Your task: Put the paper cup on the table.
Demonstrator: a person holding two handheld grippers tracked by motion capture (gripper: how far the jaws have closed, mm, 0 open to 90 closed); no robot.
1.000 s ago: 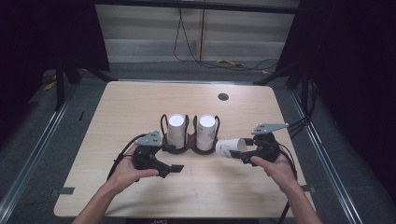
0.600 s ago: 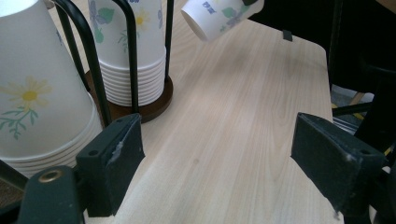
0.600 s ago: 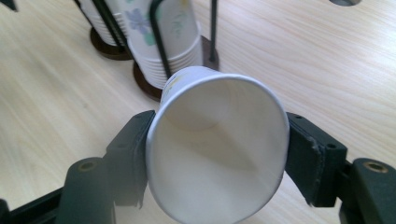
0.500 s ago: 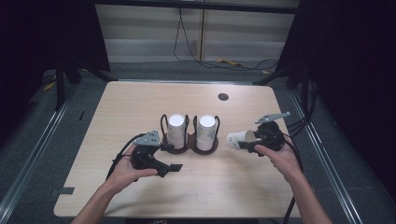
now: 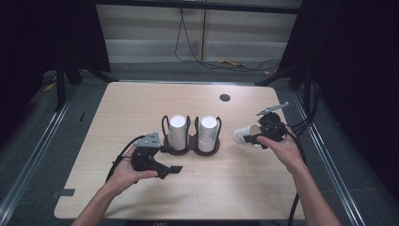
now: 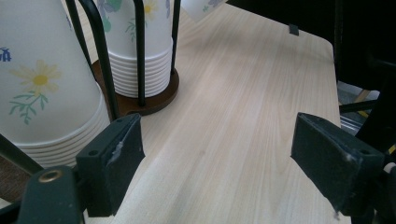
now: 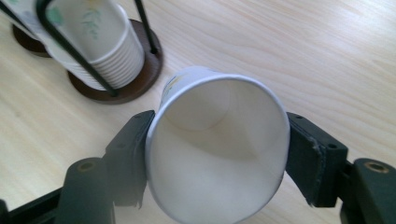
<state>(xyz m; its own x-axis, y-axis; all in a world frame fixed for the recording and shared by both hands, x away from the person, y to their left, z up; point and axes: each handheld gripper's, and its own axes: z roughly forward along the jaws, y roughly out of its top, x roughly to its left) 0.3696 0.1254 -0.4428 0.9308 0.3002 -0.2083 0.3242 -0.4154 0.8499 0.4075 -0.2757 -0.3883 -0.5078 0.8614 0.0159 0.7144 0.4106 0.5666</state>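
At right of centre in the high view, the right gripper (image 5: 251, 138) clamps a smooth white paper cup (image 5: 245, 136) sideways over the pale woodgrain table (image 5: 141, 103); the left gripper (image 5: 170, 159) gapes wide, empty, beside the black wire cup rack (image 5: 190, 146).
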